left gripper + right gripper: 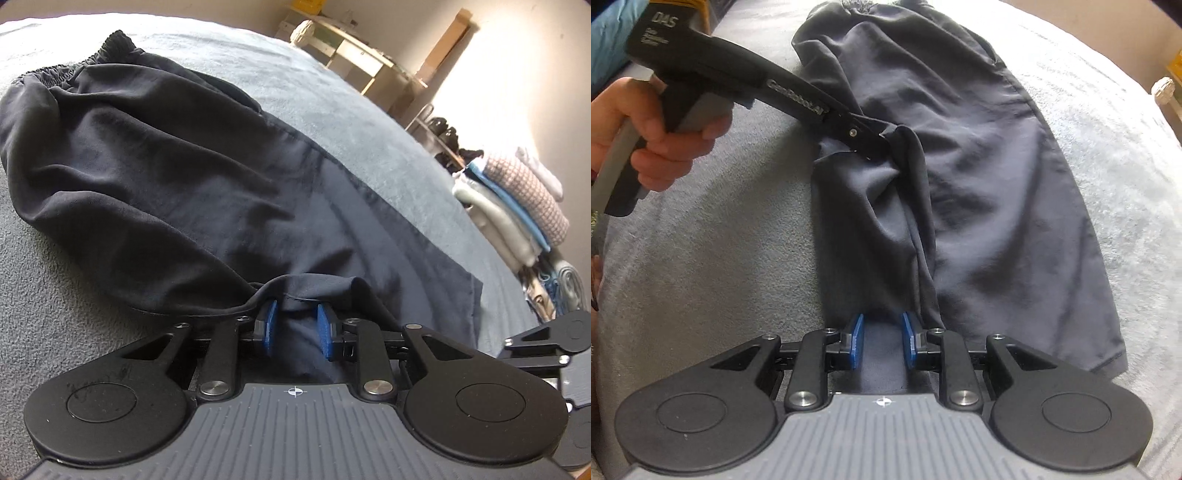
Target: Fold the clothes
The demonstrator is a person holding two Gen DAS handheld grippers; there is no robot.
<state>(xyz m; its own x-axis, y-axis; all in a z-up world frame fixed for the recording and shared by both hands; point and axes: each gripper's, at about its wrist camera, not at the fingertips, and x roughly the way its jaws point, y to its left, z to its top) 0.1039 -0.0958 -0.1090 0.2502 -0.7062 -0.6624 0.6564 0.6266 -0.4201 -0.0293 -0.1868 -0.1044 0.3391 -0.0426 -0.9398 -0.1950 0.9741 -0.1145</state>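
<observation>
Both tools, left (293, 325) and right (881, 339), gape over dark shorts (960, 166) on grey blanket (701, 240).

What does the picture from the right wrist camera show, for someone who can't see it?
Dark shorts lie spread on a pale grey blanket. The right tongs sit open at the near hem, blue pads apart over the cloth. Farther off, a hand holds the left tongs, whose tip meets a bunched-up fold of the shorts.
</observation>
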